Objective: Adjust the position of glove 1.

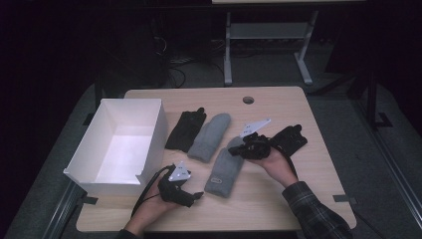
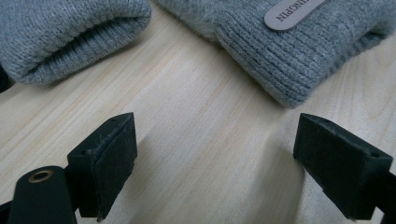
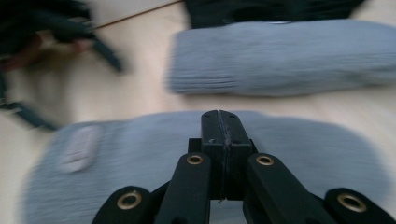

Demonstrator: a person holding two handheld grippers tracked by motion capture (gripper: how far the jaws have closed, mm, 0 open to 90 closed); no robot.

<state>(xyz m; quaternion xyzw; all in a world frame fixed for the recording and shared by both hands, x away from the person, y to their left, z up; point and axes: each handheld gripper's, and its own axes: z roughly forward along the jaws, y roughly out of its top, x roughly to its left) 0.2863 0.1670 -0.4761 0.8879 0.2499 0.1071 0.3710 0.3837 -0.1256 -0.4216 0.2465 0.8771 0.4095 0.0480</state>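
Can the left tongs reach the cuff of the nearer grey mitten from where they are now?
Probably yes. The left tongs stand open, with bare table between them and the cuff of the nearer grey mitten. Nothing lies in the way.

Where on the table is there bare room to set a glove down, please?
Bare wood runs along the table's near edge below the nearer grey mitten, and along the far edge around the round hole. The middle is crowded with gloves.

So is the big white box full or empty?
Empty. The high view looks straight into the white box, and its bare white floor shows. All four gloves lie outside it on the table.
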